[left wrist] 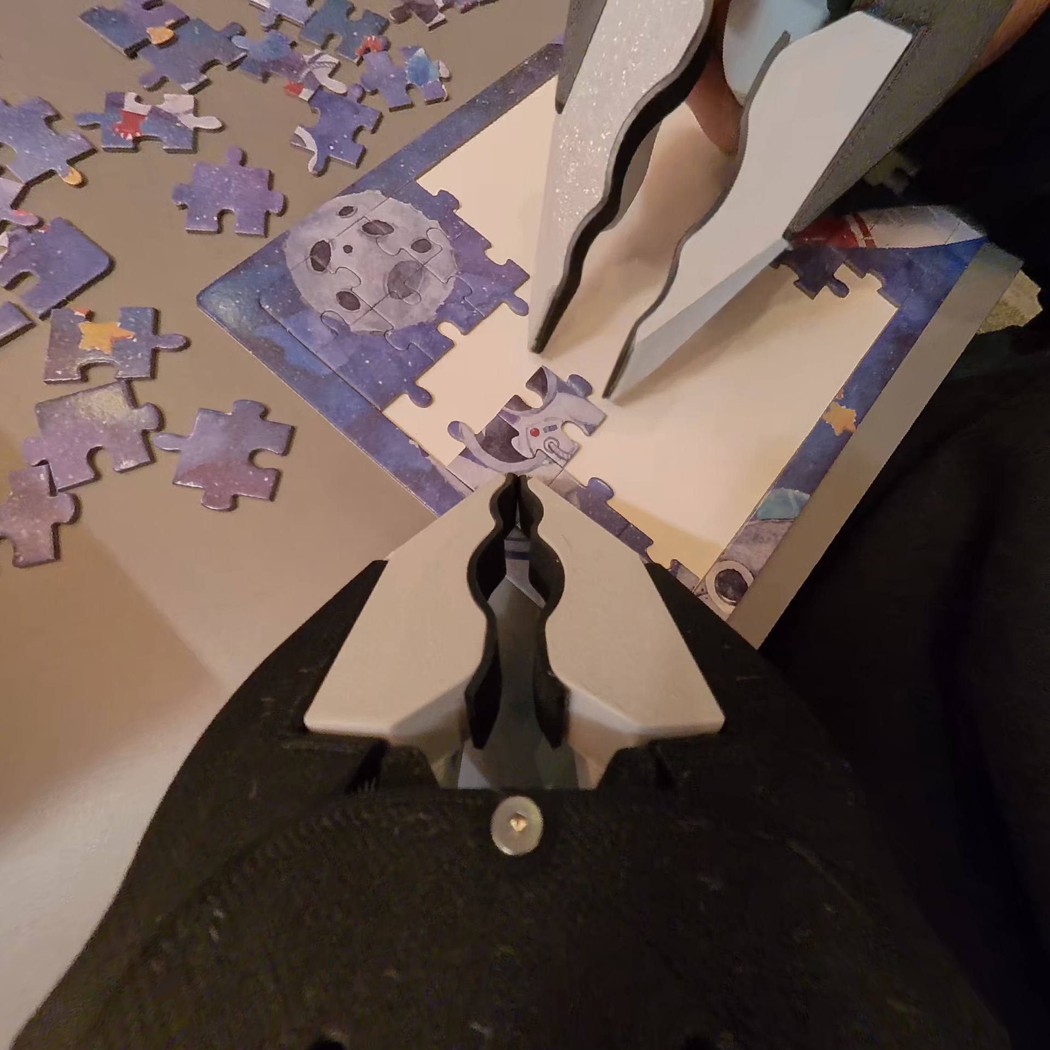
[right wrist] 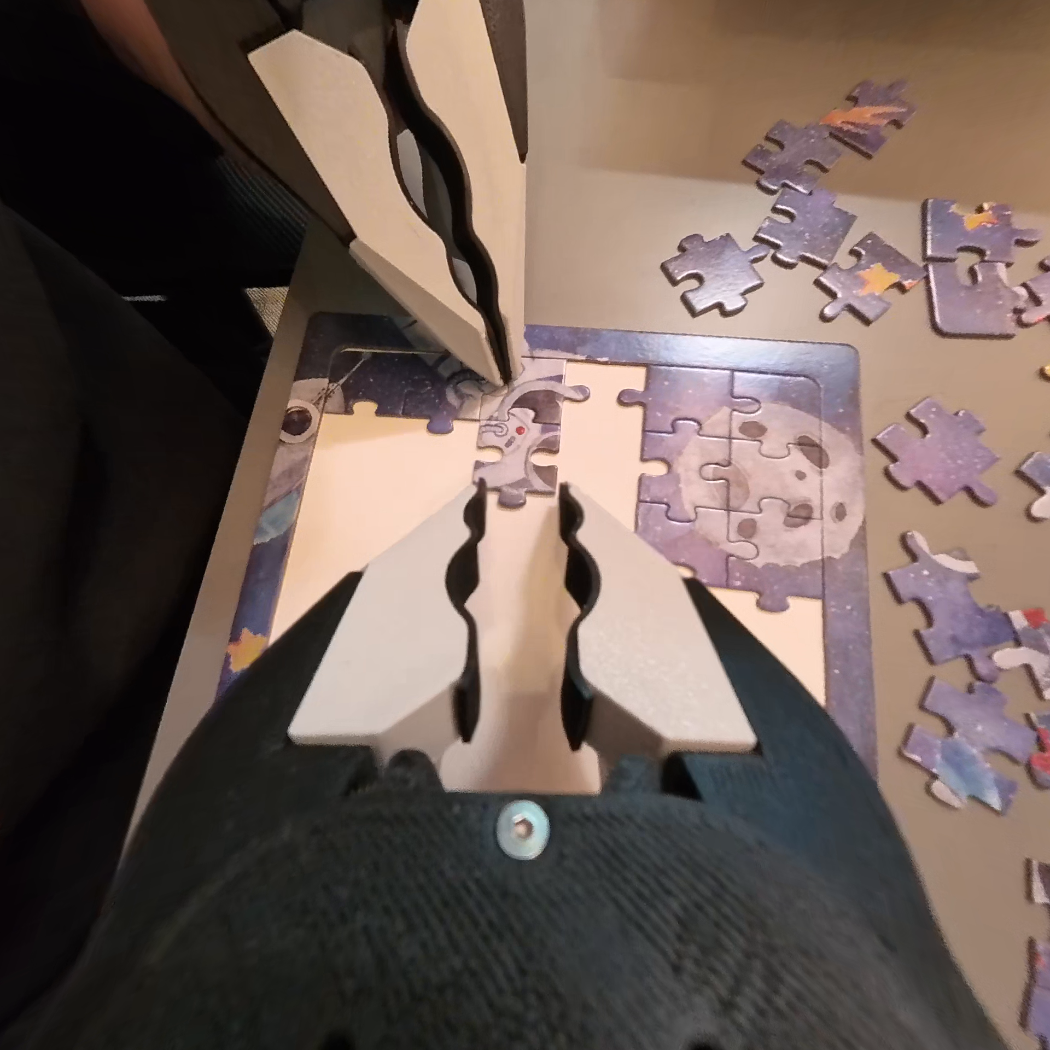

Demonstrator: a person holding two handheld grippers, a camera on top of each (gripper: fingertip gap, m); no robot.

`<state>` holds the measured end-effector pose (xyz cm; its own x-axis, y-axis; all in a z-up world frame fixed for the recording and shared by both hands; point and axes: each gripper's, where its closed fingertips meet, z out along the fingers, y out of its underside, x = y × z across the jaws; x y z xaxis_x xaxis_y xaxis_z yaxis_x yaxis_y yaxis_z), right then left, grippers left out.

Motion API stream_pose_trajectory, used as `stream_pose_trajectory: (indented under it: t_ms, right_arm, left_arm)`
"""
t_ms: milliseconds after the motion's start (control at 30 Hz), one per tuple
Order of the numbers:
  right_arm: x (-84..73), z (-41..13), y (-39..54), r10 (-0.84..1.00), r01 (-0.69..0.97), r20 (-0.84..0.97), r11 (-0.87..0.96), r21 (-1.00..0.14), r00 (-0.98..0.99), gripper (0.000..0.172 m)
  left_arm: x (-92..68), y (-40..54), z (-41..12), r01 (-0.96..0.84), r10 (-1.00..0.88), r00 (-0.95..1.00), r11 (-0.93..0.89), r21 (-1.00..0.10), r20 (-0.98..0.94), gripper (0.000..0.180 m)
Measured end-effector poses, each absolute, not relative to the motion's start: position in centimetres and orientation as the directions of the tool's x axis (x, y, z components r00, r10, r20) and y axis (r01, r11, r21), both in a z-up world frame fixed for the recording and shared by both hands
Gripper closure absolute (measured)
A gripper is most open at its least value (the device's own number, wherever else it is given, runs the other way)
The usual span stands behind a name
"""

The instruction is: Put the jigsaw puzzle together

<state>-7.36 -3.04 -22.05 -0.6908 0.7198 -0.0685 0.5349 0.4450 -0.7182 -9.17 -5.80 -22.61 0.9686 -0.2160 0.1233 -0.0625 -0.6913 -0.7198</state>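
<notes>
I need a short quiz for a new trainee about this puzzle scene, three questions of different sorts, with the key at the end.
1. True or false: the left tongs stand wide open.
2. Which picture shows on the joined block of pieces in the tray? A) a grey cratered moon B) a green tree C) a red car
3. Fill in: the right tongs are open, with their tips just short of the ______ piece, which lies in the tray.

Key:
1. False: their tips are together, down at the edge of that same piece.
2. A
3. astronaut. Loose pieces lie on the table outside the tray.
</notes>
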Motion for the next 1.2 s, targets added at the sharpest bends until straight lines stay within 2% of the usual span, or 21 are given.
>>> stream_pose_trajectory:
  t_ms: [67,133,300,633,700,767,900,1000,1200]
  right_arm:
    - [-7.4,-22.3,-3.3,0.72,0.543,-0.077,0.443,-0.713,-0.689,0.137]
    - [-7.5,-22.5,-3.7,0.717,0.539,-0.07,0.452,-0.711,-0.694,0.133]
    - [-7.8,-22.6,-3.9,0.708,0.529,-0.021,0.508,-0.68,-0.706,0.143]
    - [-7.7,-21.9,-4.1,0.704,0.533,-0.048,0.49,-0.69,-0.708,0.144]
    - [-7.8,-21.0,-4.7,0.689,0.497,-0.053,0.465,-0.733,-0.723,0.158]
    - [-8.0,-20.5,-4.9,0.69,0.487,-0.059,0.444,-0.752,-0.721,0.156]
    - [-8.3,-21.3,-3.7,0.718,0.507,-0.009,0.483,-0.714,-0.696,0.143]
    - [-7.7,-22.4,-4.0,0.711,0.552,-0.067,0.481,-0.681,-0.701,0.132]
    - [-7.8,-22.6,-3.9,0.718,0.555,-0.021,0.517,-0.652,-0.695,0.142]
  left_arm:
    - [-9.2,-5.8,-22.6,-0.062,-0.216,0.968,-0.691,-0.72,0.125,0.18]
    - [-9.2,-5.8,-22.6,-0.063,-0.216,0.969,-0.691,-0.72,0.123,0.18]
    - [-9.2,-5.8,-22.6,-0.059,-0.21,0.97,-0.692,-0.72,0.122,0.18]
    - [-9.2,-5.8,-22.6,-0.061,-0.207,0.971,-0.691,-0.72,0.117,0.18]
    - [-9.2,-5.8,-22.6,-0.059,-0.207,0.971,-0.692,-0.72,0.119,0.18]
    - [-9.2,-5.8,-22.6,-0.06,-0.207,0.971,-0.692,-0.72,0.118,0.18]
    - [-9.2,-5.8,-22.7,-0.062,-0.207,0.972,-0.691,-0.72,0.115,0.18]
    - [-9.2,-5.8,-22.6,-0.063,-0.207,0.972,-0.691,-0.72,0.113,0.18]
    - [-9.2,-5.8,-22.6,-0.069,-0.205,0.973,-0.69,-0.72,0.103,0.18]
